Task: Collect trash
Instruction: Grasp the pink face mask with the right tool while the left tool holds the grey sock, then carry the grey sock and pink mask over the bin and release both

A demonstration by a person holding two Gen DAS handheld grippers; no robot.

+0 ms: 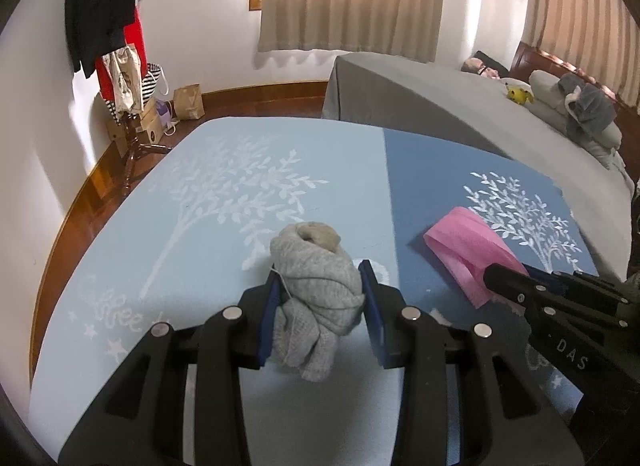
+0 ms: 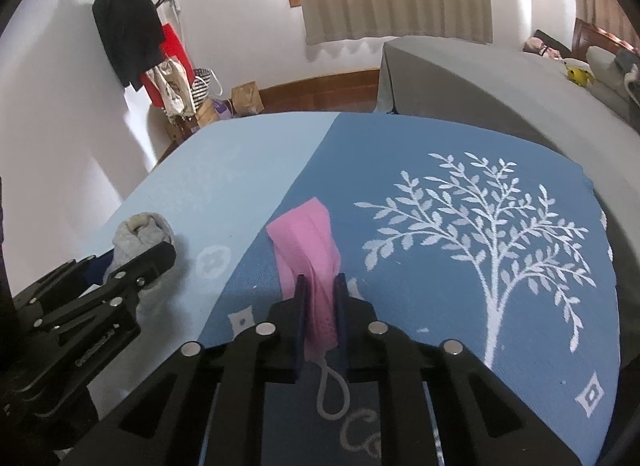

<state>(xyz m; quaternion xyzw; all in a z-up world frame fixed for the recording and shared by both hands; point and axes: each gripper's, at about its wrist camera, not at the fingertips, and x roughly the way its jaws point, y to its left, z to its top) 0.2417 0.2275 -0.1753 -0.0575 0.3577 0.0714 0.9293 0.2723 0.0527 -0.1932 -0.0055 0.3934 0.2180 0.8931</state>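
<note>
A rolled grey sock sits on the light-blue half of a mat, and my left gripper is shut on it, blue pads pressing both sides. The same sock shows at the left of the right wrist view, with the left gripper around it. A pink face mask lies on the dark-blue half; my right gripper is shut on its near end, and its white ear loop hangs out behind the pads. From the left wrist view the mask and the right gripper appear at the right.
The two-tone blue mat with white tree prints covers the surface. Behind it stands a grey-covered bed with pillows and a yellow plush toy. A coat rack with clothes and bags stands by the wall at the left.
</note>
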